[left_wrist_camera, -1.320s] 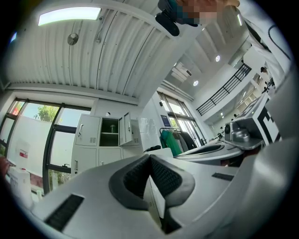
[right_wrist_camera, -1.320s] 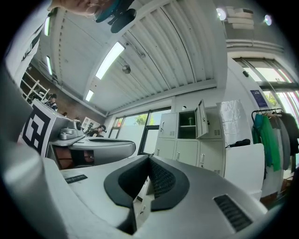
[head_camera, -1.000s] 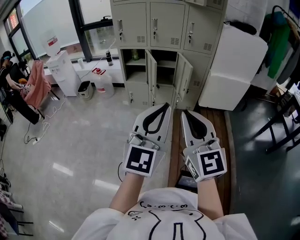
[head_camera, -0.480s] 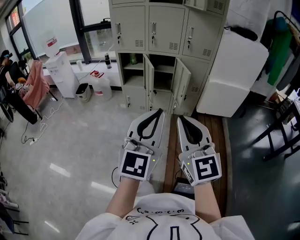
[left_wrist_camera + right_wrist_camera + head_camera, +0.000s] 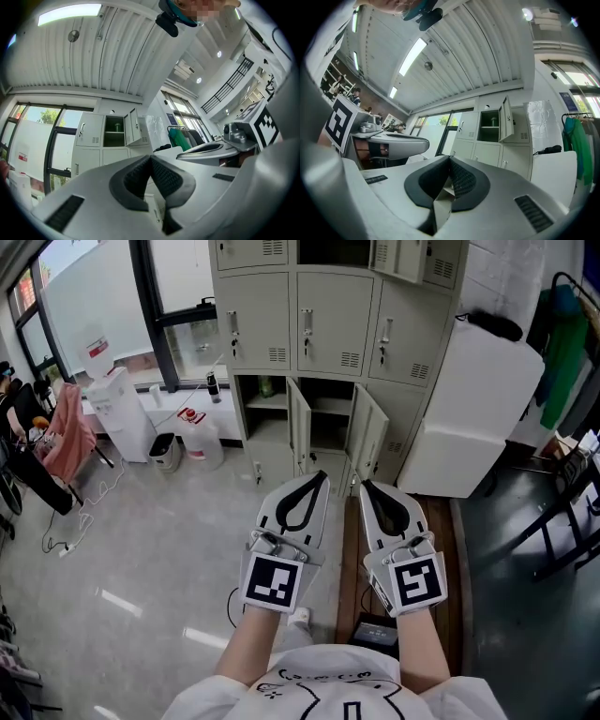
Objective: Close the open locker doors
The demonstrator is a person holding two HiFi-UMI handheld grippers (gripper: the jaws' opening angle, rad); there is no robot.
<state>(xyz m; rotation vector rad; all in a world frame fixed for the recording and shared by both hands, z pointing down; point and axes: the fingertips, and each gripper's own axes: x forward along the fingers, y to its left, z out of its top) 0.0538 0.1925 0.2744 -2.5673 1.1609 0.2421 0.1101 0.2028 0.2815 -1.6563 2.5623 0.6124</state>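
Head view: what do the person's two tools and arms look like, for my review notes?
The left tool and right tool are pale grey tapering shells. Black textured pads line a teardrop-shaped opening in each. Each has a cube with black-and-white square markers at its rear end. The person wears a white shirt with a black line drawing, and the forearms are uncovered.

Nothing can be read from here: the red label (image 5: 97, 345) far left and the blue sign (image 5: 564, 101) far right are too small.
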